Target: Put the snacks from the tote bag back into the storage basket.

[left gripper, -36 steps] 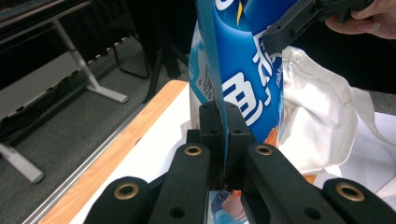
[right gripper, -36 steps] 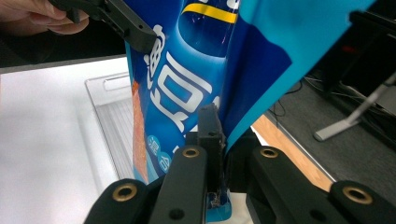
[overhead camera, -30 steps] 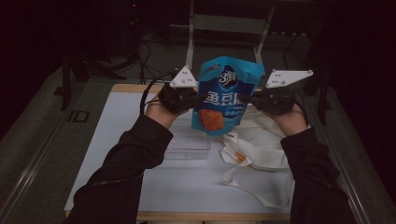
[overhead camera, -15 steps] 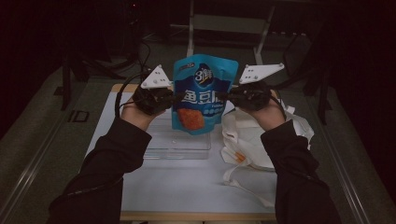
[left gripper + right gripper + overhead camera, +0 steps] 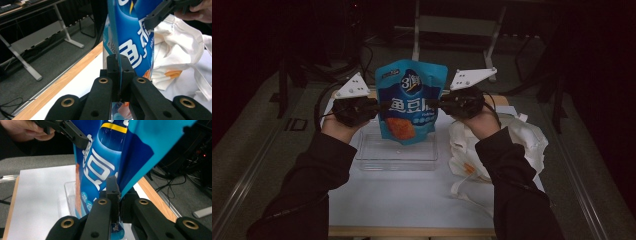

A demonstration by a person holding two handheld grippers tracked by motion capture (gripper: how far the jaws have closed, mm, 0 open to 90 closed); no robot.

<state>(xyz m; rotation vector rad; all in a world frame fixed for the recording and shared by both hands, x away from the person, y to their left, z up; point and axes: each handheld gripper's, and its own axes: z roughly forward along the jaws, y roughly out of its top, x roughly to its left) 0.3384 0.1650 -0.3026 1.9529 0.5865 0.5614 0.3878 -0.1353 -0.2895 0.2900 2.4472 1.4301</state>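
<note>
Blue snack pouch (image 5: 411, 102) held upright in the air, pinched at its left edge by the left gripper (image 5: 379, 106) and at its right edge by the right gripper (image 5: 435, 104); both sets of jaws clamped tight on the foil, seen edge-on between the pads in the left gripper view (image 5: 119, 72) and the right gripper view (image 5: 117, 195). Over the last second, pouch and both hands shifted leftward across the high view, from above the white cloth bag (image 5: 504, 145) toward the clear plastic tray (image 5: 396, 159); now hanging over the tray's far part, bottom edge above it, contact not evident. Bag slumped to the right of the tray on the white table top (image 5: 407, 200), apart from the pouch. Reads as a carry nearly finished: pouch taken from the bag side and lined up for lowering into the tray. Next likely need: a straight descent, then both grips released together.
</note>
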